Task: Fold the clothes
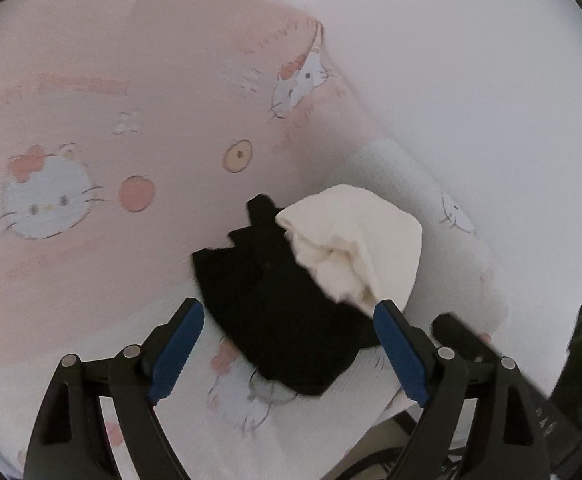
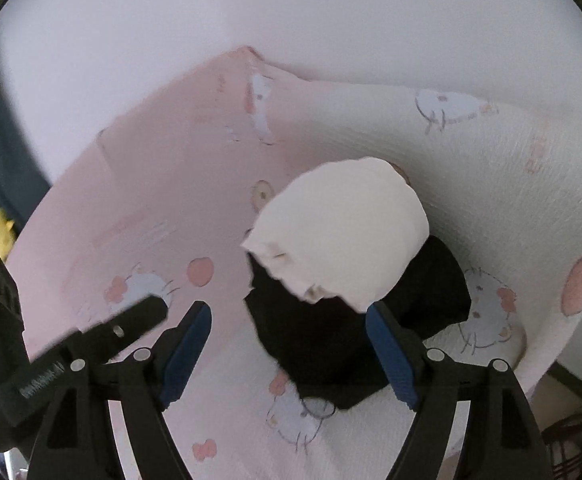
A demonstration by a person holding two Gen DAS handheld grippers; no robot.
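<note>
Left wrist view shows the left gripper [image 1: 289, 326] spread and empty above the black garment [image 1: 275, 300], with the cream garment [image 1: 355, 240] overlapping it near the pink blanket's [image 1: 91, 120] near edge; the right gripper [image 2: 289, 330], equally spread, should withdraw without snagging.

Both fisheye views are evenly and softly lit, bright and slightly washed out, with no glare. The pink cartoon-cat printed sheet [image 1: 91, 128] is smeared by motion blur, its prints streaked, most strongly toward the rim of the picture above the crumpled cream cloth [image 1: 355, 236]. Straight edges bow near the dark circular border. The folded black garment [image 1: 275, 304] beneath the cream cloth shows almost no detail.
</note>
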